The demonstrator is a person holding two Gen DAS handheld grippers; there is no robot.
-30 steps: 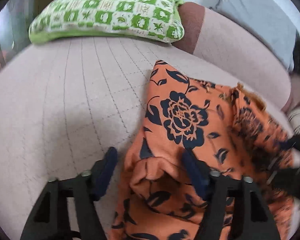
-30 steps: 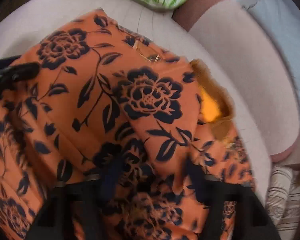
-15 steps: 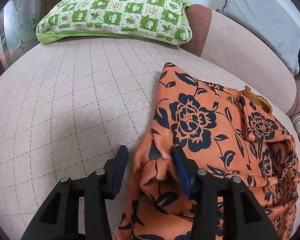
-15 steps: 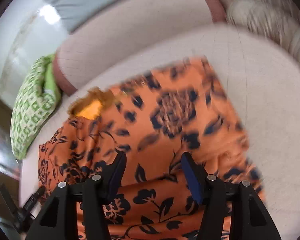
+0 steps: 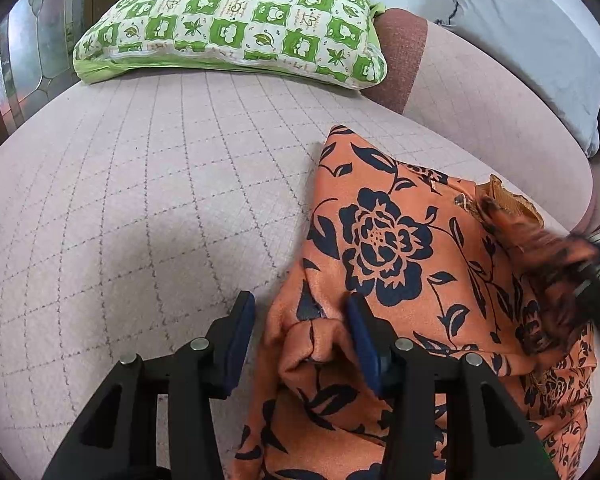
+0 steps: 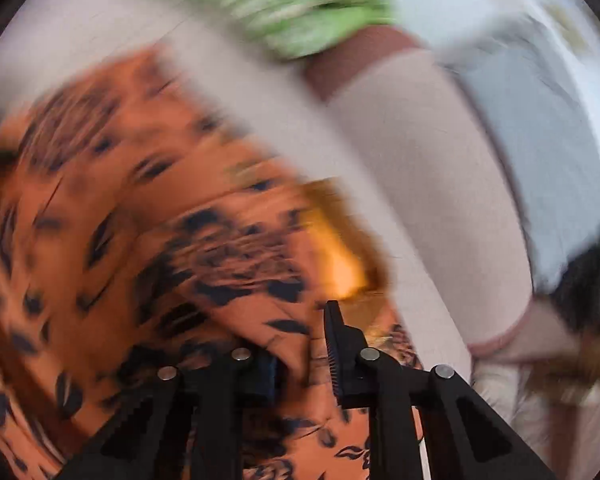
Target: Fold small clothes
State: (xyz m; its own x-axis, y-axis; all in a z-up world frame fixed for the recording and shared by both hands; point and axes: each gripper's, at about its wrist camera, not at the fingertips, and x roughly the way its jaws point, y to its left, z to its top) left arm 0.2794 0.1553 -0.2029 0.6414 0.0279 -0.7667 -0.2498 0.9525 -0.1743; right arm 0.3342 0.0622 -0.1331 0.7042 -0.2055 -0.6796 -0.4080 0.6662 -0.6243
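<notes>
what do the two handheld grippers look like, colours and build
Both are matte black plastic frames with triangular cut-outs and round silver pins at the joints. The left gripper has two dark blue finger pads. The right gripper shows a ribbed black fingertip; blur hides more.

One orange garment (image 5: 384,248), one green cushion (image 5: 236,20), one grey pillow (image 5: 532,40), one sofa (image 5: 140,184). Two grippers: the left (image 5: 300,332) and the right (image 6: 300,356).

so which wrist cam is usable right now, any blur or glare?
Left wrist: sharp, even light; only the right gripper at the edge smears. Right wrist: heavy motion blur across the orange floral garment and green pillow, glare patch top right.
</notes>
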